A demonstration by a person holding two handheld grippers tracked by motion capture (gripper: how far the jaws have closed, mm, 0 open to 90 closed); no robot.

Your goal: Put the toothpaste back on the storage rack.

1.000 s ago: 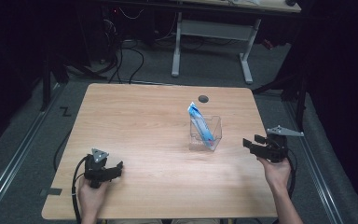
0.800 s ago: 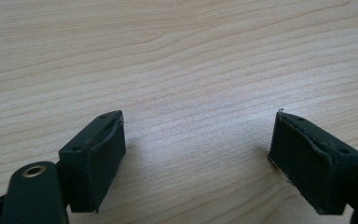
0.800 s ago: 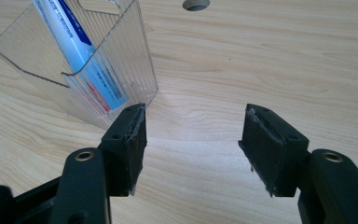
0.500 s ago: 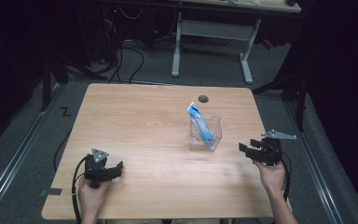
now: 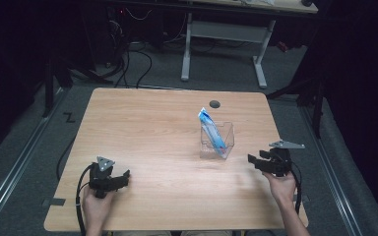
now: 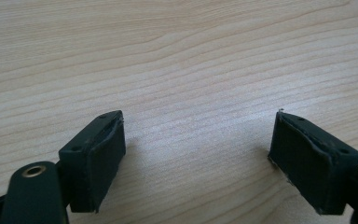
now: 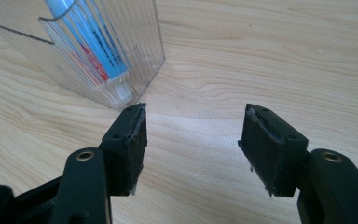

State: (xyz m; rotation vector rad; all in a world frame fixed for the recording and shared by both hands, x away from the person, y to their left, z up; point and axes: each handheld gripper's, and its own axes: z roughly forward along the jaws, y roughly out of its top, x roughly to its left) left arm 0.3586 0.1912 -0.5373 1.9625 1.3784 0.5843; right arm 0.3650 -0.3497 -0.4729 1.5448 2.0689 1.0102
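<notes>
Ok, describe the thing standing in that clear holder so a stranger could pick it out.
On the wooden table, right of centre, stands a clear plastic holder. Leaning inside it is a blue and white tube, cap end down, the table's one coloured item.

A light wooden table [image 5: 152, 128] stands on a grey floor [image 5: 24, 162]. A clear plastic holder [image 5: 216, 140] (with a blue tube [image 5: 210, 129] leaning inside) sits on it. A small round hole [image 5: 214, 104] is near the far edge.
</notes>
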